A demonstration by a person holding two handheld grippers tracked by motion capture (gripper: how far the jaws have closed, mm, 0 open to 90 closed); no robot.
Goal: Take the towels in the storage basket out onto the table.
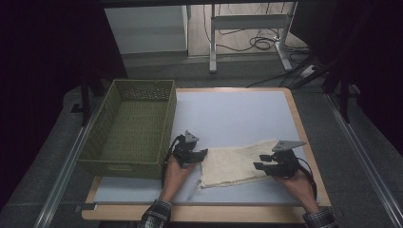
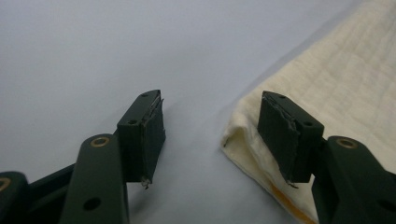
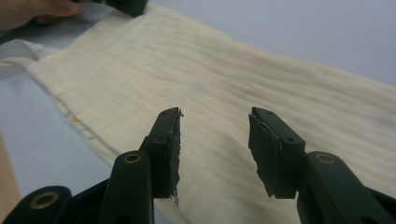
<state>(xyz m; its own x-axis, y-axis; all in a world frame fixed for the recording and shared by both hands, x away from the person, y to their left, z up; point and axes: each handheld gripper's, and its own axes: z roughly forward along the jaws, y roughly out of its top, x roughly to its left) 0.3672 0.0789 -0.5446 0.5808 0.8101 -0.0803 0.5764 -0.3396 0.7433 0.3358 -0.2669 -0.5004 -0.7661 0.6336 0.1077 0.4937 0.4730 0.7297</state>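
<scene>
On table (image 1: 228, 114) — cream quilted cloth (image 1: 235, 163), folded flat; both grippers' jaws apart, empty.

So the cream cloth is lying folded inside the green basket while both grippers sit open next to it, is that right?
Not quite. The cream cloth lies folded on the table, to the right of the green basket, as the high view shows. The left gripper and the right gripper are indeed open beside it.

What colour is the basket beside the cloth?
Olive green, woven basket; it shows best in the high view.
</scene>
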